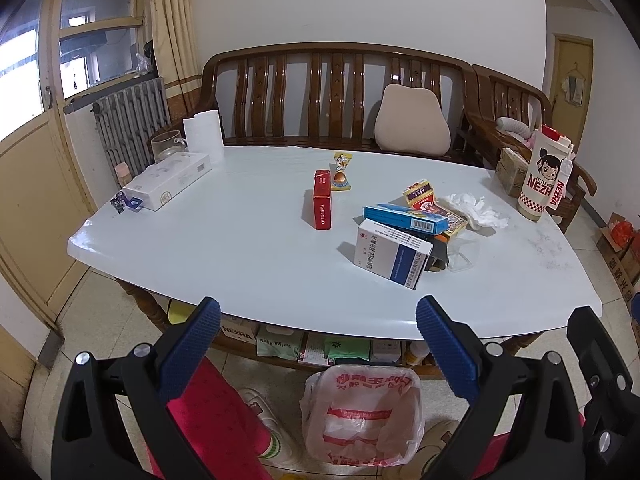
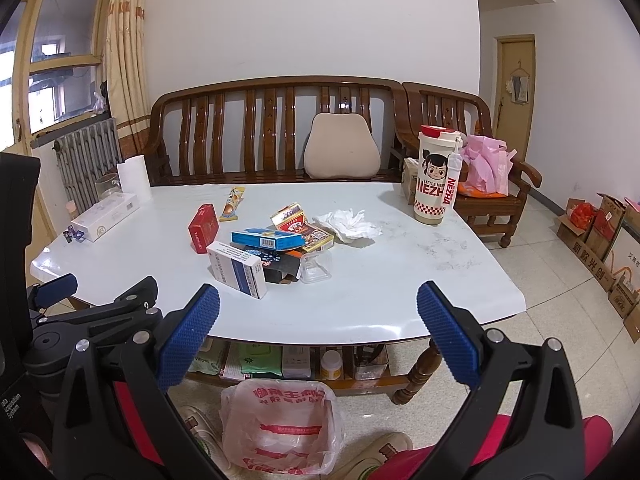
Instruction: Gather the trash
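left gripper (image 1: 318,324): fingers wide apart, nothing between them, hanging just off the near table edge, above the bag
right gripper (image 2: 318,312): fingers wide apart, holding nothing, at the near table edge; left gripper's body shows at its left side
table (image 1: 240,264): white top, wooden legs, shelf underneath with packets
bag (image 1: 362,416): plastic, red print, mouth open, on the floor just in front of the table, between the person's shoes
red box (image 1: 322,200): lying flat mid-table, apart from the pile
snack wrapper (image 1: 341,172): just behind the red box, near its far end
pile: right of centre, boxes touching or overlapping
white box (image 1: 394,252): blue stripe, nearest the edge, tilted against the pile
blue box (image 1: 406,218): lying across the pile, behind the white box
yellow-red pack (image 1: 430,204): behind the blue box, lid flipped up
clear tray (image 2: 316,266): at the pile's right side, touching the dark card piece
tissue (image 2: 348,224): crumpled, right of the pile, beside the yellow-red pack
cup (image 2: 434,178): tall, "NEZHA" print, upright, far right corner
paper roll (image 1: 203,134): upright, far left corner
flat white box (image 1: 168,180): left edge, in front of the roll
bench (image 1: 332,92): wooden, behind the table, beige cushion on it
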Demonstrator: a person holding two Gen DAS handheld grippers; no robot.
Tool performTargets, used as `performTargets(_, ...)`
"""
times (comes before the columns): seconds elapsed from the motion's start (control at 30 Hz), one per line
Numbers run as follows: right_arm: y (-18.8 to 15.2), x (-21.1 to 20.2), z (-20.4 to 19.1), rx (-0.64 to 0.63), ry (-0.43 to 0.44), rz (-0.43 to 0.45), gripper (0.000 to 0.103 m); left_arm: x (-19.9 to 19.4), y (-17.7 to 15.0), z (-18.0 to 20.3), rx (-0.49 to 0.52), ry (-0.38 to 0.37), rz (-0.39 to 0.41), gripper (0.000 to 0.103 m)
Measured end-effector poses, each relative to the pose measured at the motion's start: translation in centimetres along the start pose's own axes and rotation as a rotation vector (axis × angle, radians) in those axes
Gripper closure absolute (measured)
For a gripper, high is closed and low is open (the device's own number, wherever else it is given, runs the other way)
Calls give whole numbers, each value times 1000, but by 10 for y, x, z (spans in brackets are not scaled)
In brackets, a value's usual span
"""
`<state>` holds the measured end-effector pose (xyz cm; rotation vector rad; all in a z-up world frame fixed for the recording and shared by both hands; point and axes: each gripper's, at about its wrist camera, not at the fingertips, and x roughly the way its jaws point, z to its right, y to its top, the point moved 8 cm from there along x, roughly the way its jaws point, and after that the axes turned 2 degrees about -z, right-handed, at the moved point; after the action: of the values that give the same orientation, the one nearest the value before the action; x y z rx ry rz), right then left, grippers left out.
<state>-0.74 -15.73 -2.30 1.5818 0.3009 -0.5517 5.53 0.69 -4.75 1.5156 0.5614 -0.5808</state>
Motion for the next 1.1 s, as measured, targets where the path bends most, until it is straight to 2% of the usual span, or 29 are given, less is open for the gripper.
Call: performTargets(1.1, -1, -1, -1, -5, -5, 1, 6, 1, 0, 0, 19, 15, -4, 7)
